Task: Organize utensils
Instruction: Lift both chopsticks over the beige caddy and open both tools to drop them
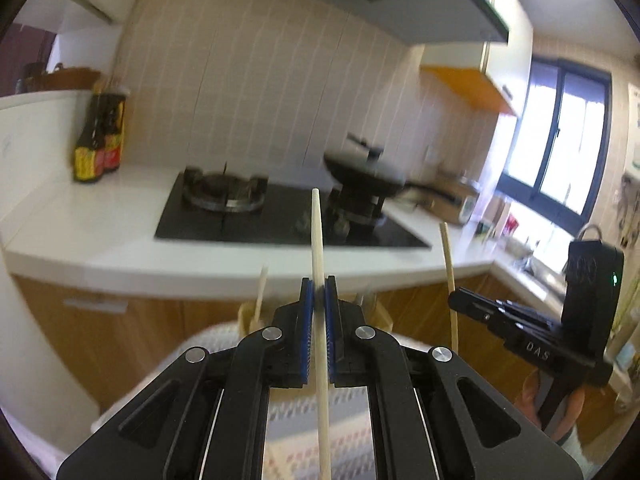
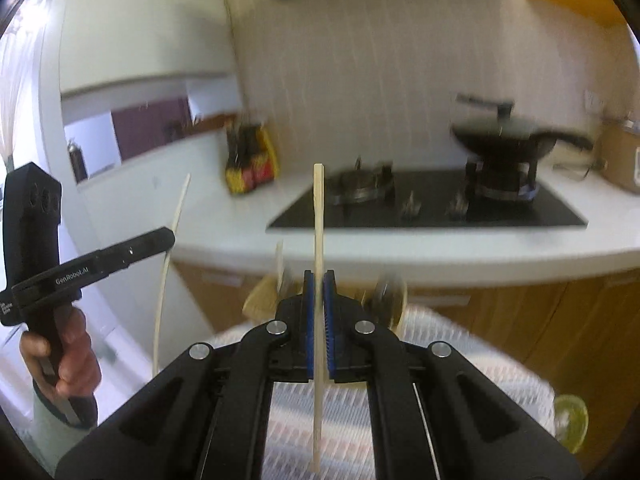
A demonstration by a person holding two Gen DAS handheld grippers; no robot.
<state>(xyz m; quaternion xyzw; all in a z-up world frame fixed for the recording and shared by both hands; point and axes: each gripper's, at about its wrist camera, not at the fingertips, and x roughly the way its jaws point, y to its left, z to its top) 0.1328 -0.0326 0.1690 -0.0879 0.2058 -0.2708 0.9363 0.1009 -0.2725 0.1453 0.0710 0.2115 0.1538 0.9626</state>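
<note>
My left gripper (image 1: 319,280) is shut on a pale wooden chopstick (image 1: 317,232) that stands upright between its blue pads. To its right, my right gripper (image 1: 455,300) holds a second chopstick (image 1: 447,256). In the right wrist view, the right gripper (image 2: 319,274) is shut on its chopstick (image 2: 318,208), also upright. The left gripper (image 2: 168,236) shows at the left in a person's hand (image 2: 76,356), with its chopstick (image 2: 176,216). Behind and below the fingers stands a wooden holder (image 2: 260,300) with another chopstick (image 2: 279,260) and blurred metal utensils (image 2: 384,288).
A white patterned cloth (image 2: 460,348) covers the surface below. Ahead is a white counter (image 1: 100,216) with a black gas hob (image 1: 248,224), a wok (image 1: 364,172) and dark sauce bottles (image 1: 98,140). A window (image 1: 560,148) and sink (image 1: 536,268) lie to the right.
</note>
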